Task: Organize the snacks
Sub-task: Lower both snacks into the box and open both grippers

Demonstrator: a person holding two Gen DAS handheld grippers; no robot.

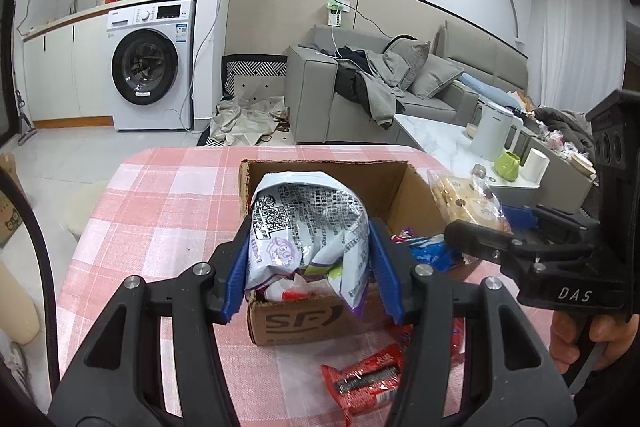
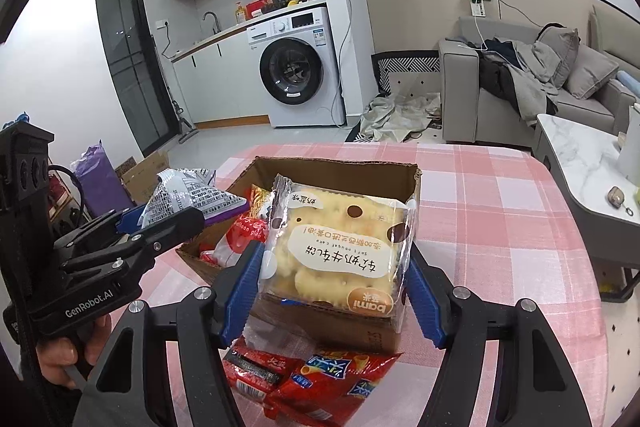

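A: State the condition of the left tongs (image 1: 310,263).

B: The left tongs were clenched on a crumpled silver-white foil snack bag with black print and a purple edge (image 1: 308,223); both blue ribbed pads pressed its sides; the bag hung above the open brown cardboard box (image 1: 416,195), over its near end.

A: And the right tongs (image 2: 334,285)?

B: The right tongs were clenched on a clear plastic packet of pale yellow square biscuits with brown dots (image 2: 340,251); a blue pad sat against each side of it; the packet was held above the same box (image 2: 340,167), print upside down to the camera.

A: Location of the box?

B: It stood on the bench covered with a pink-and-white checked cloth (image 1: 168,211); red, white and blue wrappers lay inside it.

A: Loose items on the bench?

B: A red foil snack packet with a dark label (image 1: 368,383) lay just in front of the box; in the right wrist view a red bag with blue print (image 2: 340,383) lay beside it; both sat clear of the pads.
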